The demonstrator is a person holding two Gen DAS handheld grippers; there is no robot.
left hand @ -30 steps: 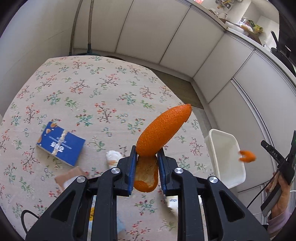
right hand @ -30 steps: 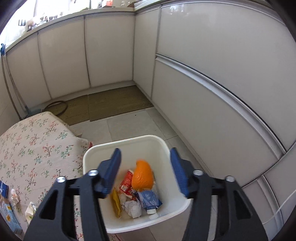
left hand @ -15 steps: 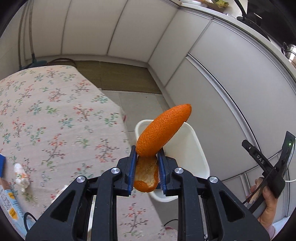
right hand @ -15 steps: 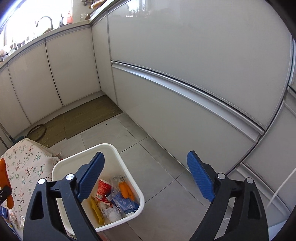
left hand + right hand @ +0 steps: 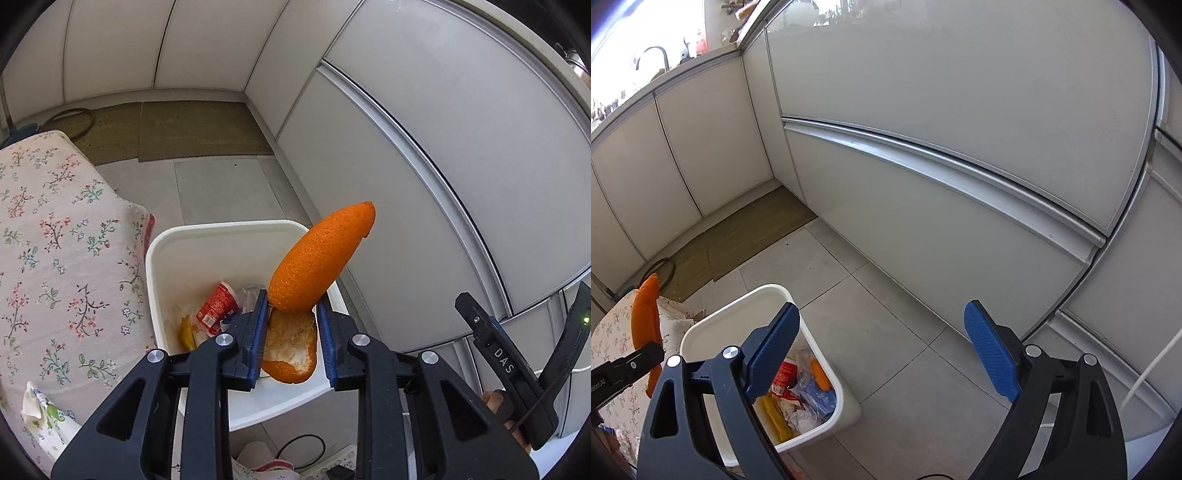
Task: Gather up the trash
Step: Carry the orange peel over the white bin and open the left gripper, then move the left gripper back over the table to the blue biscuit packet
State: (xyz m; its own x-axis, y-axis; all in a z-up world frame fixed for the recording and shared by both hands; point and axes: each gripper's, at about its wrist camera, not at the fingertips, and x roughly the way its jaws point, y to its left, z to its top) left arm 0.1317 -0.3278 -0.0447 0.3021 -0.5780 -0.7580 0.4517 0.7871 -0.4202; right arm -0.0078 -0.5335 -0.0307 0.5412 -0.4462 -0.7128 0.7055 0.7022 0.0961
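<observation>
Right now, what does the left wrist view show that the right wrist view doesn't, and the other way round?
Only the left wrist view shows the left gripper from behind, its jaws just easing apart with the orange peel between the pads, and a crumpled wrapper on the floral tablecloth.

Only the right wrist view shows the right gripper open and empty, and the blue packet in the bin.

Both show the white trash bin, its red-labelled wrapper, the peel and the brown floor mat.

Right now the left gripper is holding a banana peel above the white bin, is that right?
Not quite: the left gripper holds an orange peel, not a banana peel. The left wrist view shows its pitted orange skin above the white bin.
</observation>
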